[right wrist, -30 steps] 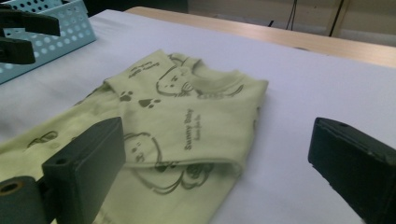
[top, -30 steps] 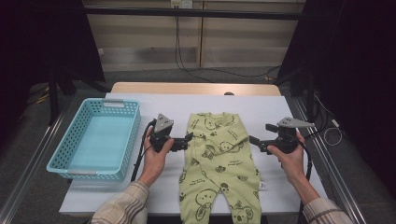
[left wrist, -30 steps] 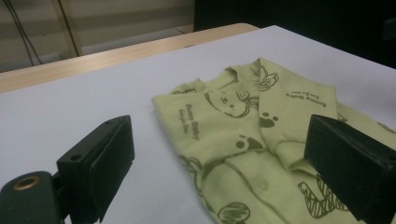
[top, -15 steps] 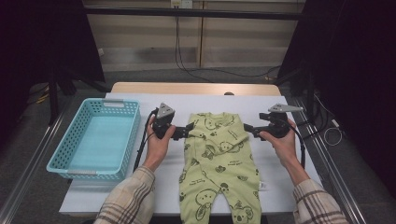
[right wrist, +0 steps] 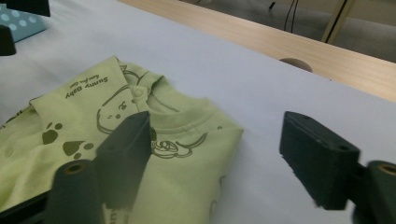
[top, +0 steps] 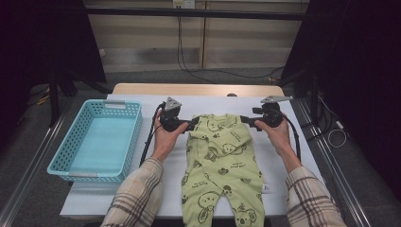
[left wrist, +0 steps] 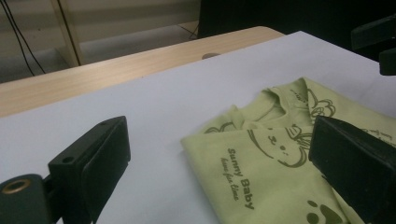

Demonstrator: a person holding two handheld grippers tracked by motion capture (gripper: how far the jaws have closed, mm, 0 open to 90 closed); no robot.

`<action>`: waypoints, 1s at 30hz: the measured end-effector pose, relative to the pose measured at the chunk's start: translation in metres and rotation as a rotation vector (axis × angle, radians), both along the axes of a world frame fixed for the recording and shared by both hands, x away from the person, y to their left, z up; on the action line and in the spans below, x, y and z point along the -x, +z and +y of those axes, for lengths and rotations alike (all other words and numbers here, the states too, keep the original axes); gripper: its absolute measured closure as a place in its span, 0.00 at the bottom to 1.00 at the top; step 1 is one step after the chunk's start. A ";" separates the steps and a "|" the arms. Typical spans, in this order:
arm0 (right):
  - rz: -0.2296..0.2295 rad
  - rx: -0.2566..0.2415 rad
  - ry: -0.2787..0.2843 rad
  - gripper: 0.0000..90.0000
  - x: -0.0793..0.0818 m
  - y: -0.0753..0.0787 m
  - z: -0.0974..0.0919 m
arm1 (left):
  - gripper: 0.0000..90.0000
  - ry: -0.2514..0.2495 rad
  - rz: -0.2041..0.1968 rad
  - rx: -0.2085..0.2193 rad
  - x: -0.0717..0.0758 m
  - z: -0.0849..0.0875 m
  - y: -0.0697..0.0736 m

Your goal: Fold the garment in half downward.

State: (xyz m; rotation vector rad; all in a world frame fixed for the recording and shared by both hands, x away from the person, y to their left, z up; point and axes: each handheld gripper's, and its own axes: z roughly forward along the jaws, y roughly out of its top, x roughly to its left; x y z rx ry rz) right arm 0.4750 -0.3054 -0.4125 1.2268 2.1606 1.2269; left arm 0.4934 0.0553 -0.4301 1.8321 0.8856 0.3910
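- My left hand-held gripper [top: 193,124] lies at the left shoulder of the romper [top: 222,161], jaws pointing in toward it.
- In the left gripper view that hand-held gripper [left wrist: 219,154] stands wide: one jaw over the bare white sheet [left wrist: 154,107], the other over the green cloth, with the shoulder corner of the romper [left wrist: 261,172] between them and neither pad pressing on it.
- My right hand-held gripper [top: 247,120] lies at the right shoulder, jaws pointing in toward the left one.
- Its jaws have just been closing but are open, and in the right gripper view this hand-held gripper [right wrist: 215,149] has one jaw over the romper [right wrist: 70,135] near the collar and the other over the white sheet [right wrist: 261,88]; the shoulder edge lies between them, not clamped.
- My left hand [top: 165,137] and right hand [top: 279,135] grip the gripper bodies, with plaid sleeves running back to the near edge.
- The romper is pale green with dark koala prints and lies flat on its back in the middle of the bench [top: 198,90], collar away from me and legs toward me.
- Its sleeves are folded in over the chest, and one folded flap reads "Sunny Baby".
- A small white tag [top: 265,188] shows at its right side, low down.
- The white sheet covers most of the bench; a strip of bare wood shows along the far edge.
- A blue basket [top: 59,163] stands on the sheet to my left, well apart from the romper.
- Cables [top: 189,56] hang down at the wall beyond the bench.
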 end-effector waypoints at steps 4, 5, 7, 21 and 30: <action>0.011 0.031 -0.004 0.40 -0.008 -0.010 0.004 | 0.06 0.002 0.014 -0.027 -0.003 0.000 -0.005; 0.013 0.036 -0.006 0.42 -0.010 -0.012 0.004 | 0.06 0.004 0.015 -0.015 -0.003 -0.001 -0.006; 0.025 0.036 -0.012 0.49 -0.012 -0.016 0.004 | 0.07 0.002 0.023 -0.048 -0.003 -0.001 -0.008; 0.114 0.079 -0.019 0.71 -0.024 -0.048 0.010 | 0.06 -0.009 0.034 -0.054 -0.007 -0.008 -0.014; 0.121 0.045 -0.016 0.86 -0.031 -0.053 0.013 | 0.10 0.012 0.079 -0.033 -0.018 -0.007 -0.018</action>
